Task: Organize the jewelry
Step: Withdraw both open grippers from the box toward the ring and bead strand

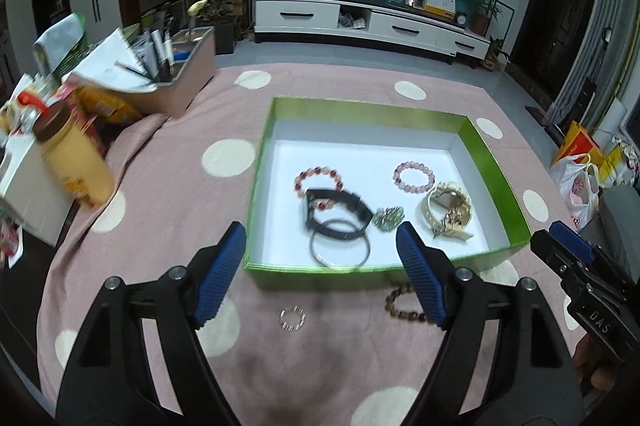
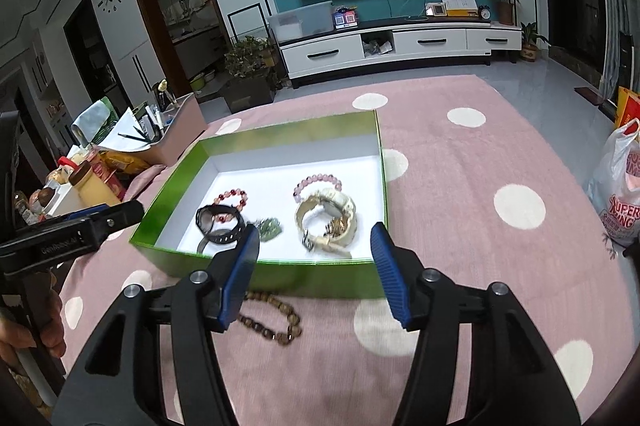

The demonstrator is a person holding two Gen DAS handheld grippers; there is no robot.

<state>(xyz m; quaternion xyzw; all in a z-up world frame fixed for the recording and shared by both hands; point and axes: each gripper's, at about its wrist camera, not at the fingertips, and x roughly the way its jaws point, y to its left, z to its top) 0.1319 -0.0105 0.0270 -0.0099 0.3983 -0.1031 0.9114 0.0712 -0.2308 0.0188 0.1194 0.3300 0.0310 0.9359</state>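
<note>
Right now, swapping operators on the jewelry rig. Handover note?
Left gripper: open, empty, hovering at the green box's near wall.
Right gripper: open, empty, same side.
In the box: two bead bracelets, black watch, silver bangle, green brooch, cream watch.
Left on the pink cloth: brown bead bracelet and small ring.

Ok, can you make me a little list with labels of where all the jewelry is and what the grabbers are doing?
box: green box, open, on the pink dotted cloth
in box: red bead bracelet, pink bead bracelet, black watch, silver bangle, green pendant, cream watch
outside box: brown bead bracelet and small ring, both on the cloth in front of the box
left hand-held gripper: open, empty
right hand-held gripper: open, empty
</note>
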